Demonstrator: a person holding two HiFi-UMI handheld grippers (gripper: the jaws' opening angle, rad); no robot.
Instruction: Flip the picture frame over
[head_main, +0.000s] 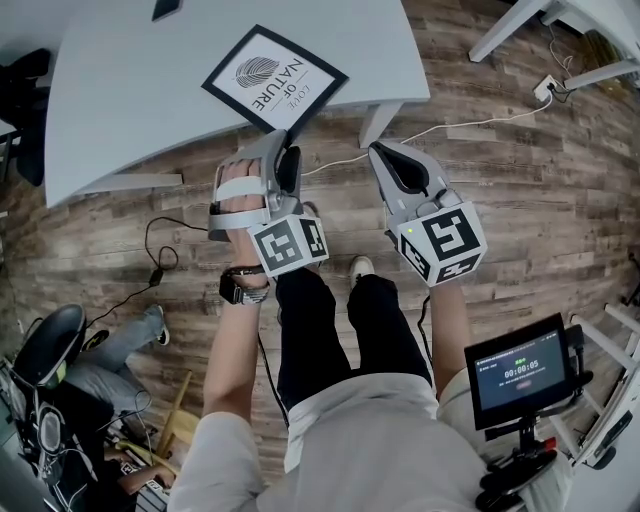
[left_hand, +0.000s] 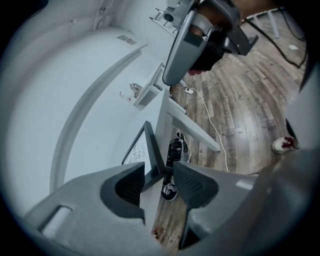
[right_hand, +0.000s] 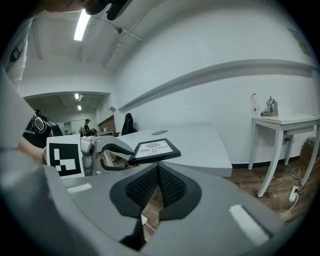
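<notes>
Left gripper (head_main: 281, 150) is the nearer tool. Its jaws stand wide and are rolled so that one lies over the printed face and the other under the back of the picture frame (head_main: 275, 80), with the frame's near corner in the gap between them; in the left gripper view the pads do not appear to press on it yet. The frame lies print side up on the grey table (head_main: 130, 90), turned diamond-wise to the person, and that one corner juts past the table's near edge straight towards the left gripper. Right gripper (head_main: 386, 152) hangs just beside it over the floor, off the frame's right, jaws closed together on nothing, with the frame ahead and slightly left in its own view. Judging from this, the flip turns on the overhanging corner: closing there and rolling the wrist would carry the frame over.
</notes>
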